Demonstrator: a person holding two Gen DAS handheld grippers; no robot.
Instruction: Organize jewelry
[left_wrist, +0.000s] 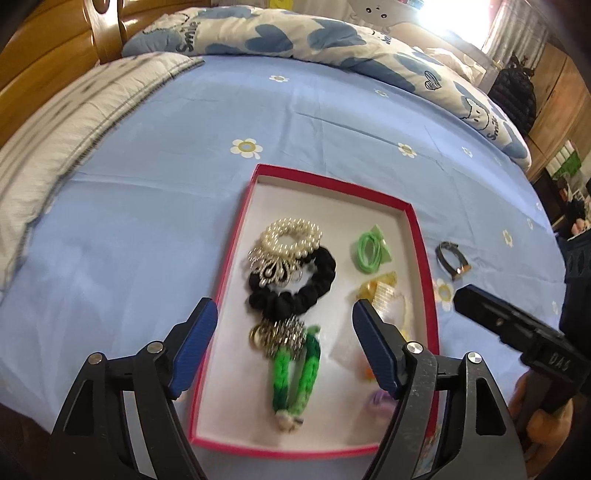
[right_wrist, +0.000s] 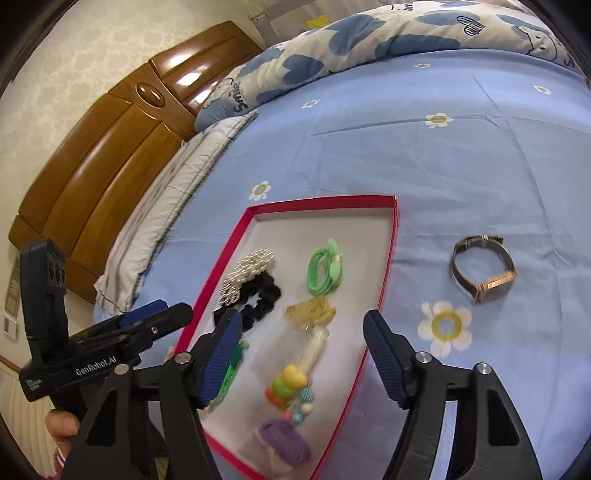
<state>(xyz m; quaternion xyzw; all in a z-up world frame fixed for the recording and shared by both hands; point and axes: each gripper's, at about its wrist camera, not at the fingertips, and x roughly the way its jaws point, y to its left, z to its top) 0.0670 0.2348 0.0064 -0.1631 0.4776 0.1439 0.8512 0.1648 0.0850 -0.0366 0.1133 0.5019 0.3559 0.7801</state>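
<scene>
"GenRobot.AI" on left tongs (right_wrist: 173, 314), "Smile" on quilt (left_wrist: 258, 33)

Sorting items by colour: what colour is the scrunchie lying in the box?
Black; the scrunchie shows best in the left wrist view, beneath the pearl bracelet.

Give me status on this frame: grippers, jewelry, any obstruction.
Left gripper and right gripper open, empty. Wristwatch lies on the bedsheet, outside the red tray; other pieces inside. Nothing blocking the wristwatch.

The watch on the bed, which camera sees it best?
The right wrist view: the watch lies large and unblocked on the blue sheet, outside the red box. The left wrist view shows it small, near the edge.
</scene>
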